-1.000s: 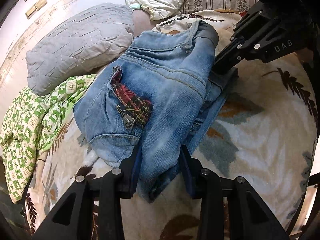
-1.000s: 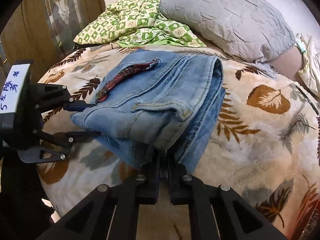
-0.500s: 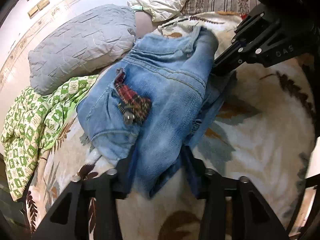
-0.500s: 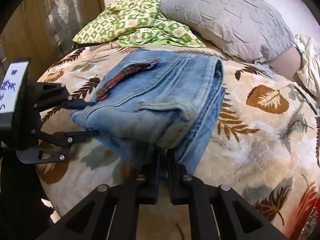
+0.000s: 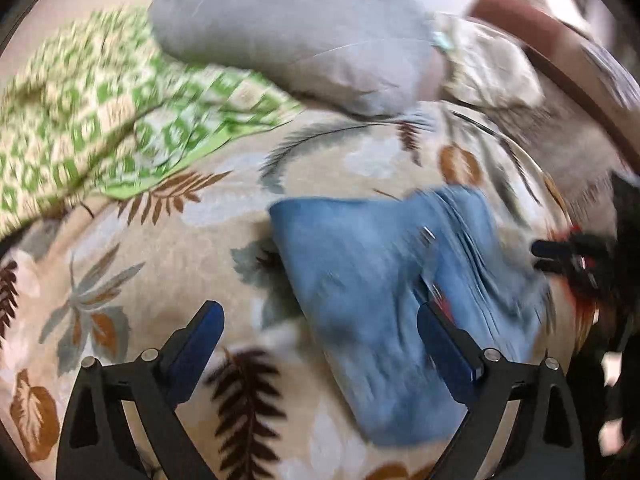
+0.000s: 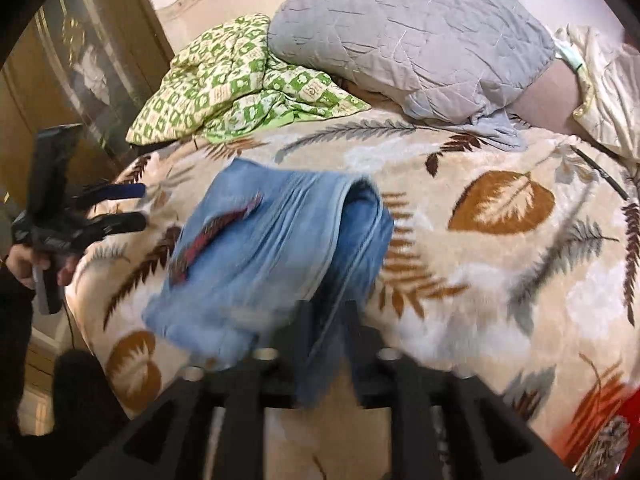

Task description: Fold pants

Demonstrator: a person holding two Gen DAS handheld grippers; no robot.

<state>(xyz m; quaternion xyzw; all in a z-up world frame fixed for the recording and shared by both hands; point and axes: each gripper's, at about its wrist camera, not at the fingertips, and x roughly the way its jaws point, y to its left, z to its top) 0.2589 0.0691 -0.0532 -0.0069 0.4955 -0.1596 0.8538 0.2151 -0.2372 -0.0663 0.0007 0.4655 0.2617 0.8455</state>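
Note:
The folded blue jeans (image 6: pixel 272 252) lie on the leaf-print blanket; a red plaid pocket lining shows on top. In the left wrist view the jeans (image 5: pixel 384 280) lie ahead to the right, blurred. My left gripper (image 5: pixel 320 338) is open and empty, its right finger just over the jeans' near edge. It also shows in the right wrist view (image 6: pixel 124 204), open, left of the jeans. My right gripper (image 6: pixel 326 316) has its fingers a little apart with the jeans' near edge between them; blur hides whether it grips. It shows at the right of the left wrist view (image 5: pixel 552 256).
A grey quilted pillow (image 6: pixel 408 36) and a green checked cloth (image 6: pixel 240 88) lie at the head of the bed. A cream cloth (image 6: pixel 608 80) lies at the far right. A wooden wardrobe (image 6: pixel 60 80) stands to the left. The blanket (image 6: pixel 500 260) spreads right of the jeans.
My left gripper let go of the jeans, opened wide and drew back to the left. The jeans dropped flat onto the blanket. My right gripper's fingers have parted slightly.

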